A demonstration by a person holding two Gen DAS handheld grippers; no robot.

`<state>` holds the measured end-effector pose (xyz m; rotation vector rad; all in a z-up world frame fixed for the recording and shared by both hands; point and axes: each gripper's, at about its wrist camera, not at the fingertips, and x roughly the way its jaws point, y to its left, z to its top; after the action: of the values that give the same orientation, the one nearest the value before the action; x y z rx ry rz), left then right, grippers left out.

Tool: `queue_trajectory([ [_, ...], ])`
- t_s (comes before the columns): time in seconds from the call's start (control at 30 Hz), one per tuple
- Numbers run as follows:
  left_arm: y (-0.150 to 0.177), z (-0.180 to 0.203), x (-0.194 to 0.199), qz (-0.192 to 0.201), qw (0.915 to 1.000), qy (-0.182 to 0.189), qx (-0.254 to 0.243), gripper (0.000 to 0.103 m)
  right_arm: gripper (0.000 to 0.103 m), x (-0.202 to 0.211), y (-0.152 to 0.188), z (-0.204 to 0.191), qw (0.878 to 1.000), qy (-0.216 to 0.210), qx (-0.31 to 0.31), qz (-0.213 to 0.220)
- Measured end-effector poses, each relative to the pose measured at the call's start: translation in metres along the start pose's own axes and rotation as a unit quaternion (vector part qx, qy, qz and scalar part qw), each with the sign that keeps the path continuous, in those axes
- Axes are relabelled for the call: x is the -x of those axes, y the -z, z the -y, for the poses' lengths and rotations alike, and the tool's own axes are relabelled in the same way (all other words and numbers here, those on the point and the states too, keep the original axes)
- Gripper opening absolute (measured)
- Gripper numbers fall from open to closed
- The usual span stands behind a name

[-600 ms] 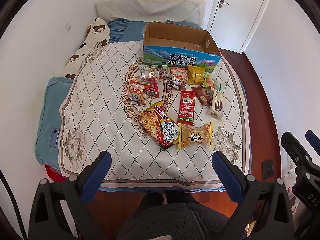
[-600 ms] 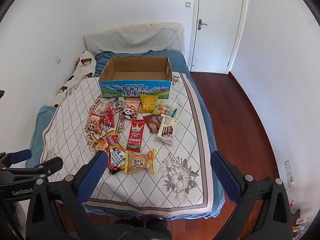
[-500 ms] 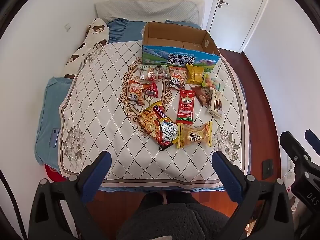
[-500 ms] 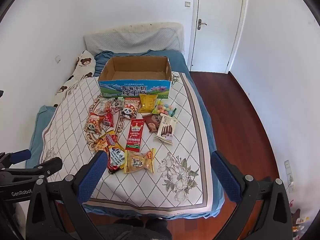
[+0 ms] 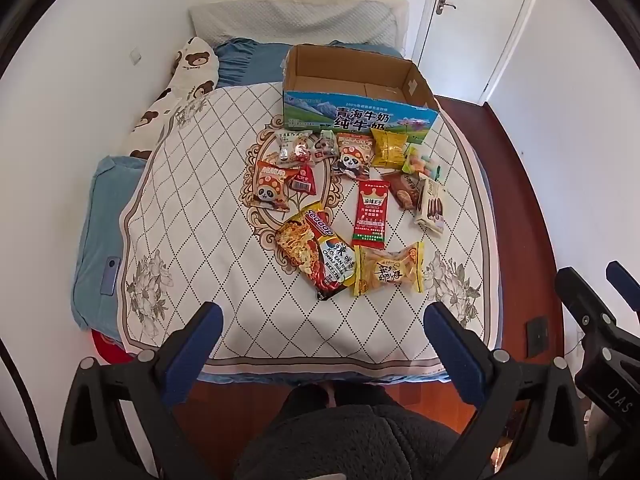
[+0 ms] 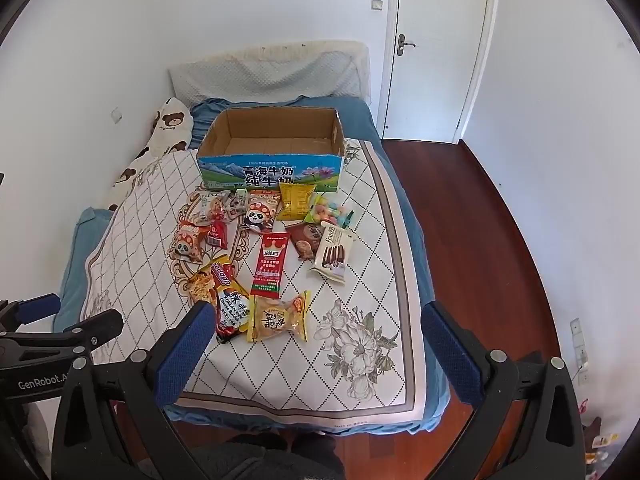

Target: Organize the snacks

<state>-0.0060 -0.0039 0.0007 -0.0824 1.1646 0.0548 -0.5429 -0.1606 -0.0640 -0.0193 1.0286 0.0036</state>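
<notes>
An open, empty cardboard milk box (image 5: pixel 356 92) (image 6: pixel 272 152) stands at the far end of a quilted bed mat. Several snack packets lie in front of it: a noodle bag (image 5: pixel 316 256) (image 6: pixel 224 300), a yellow cake packet (image 5: pixel 386 274) (image 6: pixel 278 318), a red strip packet (image 5: pixel 371 214) (image 6: pixel 271 262), a wafer pack (image 5: pixel 430 206) (image 6: pixel 333 254), panda packets (image 5: pixel 269 190) and a yellow packet (image 6: pixel 295 201). My left gripper (image 5: pixel 322 322) and right gripper (image 6: pixel 314 320) are both open and empty, held above the near end of the bed.
The bed mat (image 5: pixel 192 208) (image 6: pixel 360 288) covers a blue bed with a bear-print pillow (image 5: pixel 180 80) at the left. A phone (image 5: pixel 110 276) lies on the blue edge. A white door (image 6: pixel 432 52) and wood floor (image 6: pixel 480 240) are on the right.
Both views have drifted very slightly; the snacks and box have not moved. Both grippers stay open.
</notes>
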Motion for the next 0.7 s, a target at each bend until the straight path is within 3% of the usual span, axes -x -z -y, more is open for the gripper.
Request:
queue_trajectory([
  [0.7, -0.0054, 0.0049, 0.0036, 0.0, 1.0, -0.001, -0.004, 0.103, 0.103, 0.0001, -0.001, 0.0035, 1.0, -0.008, -0.008, -0.009],
])
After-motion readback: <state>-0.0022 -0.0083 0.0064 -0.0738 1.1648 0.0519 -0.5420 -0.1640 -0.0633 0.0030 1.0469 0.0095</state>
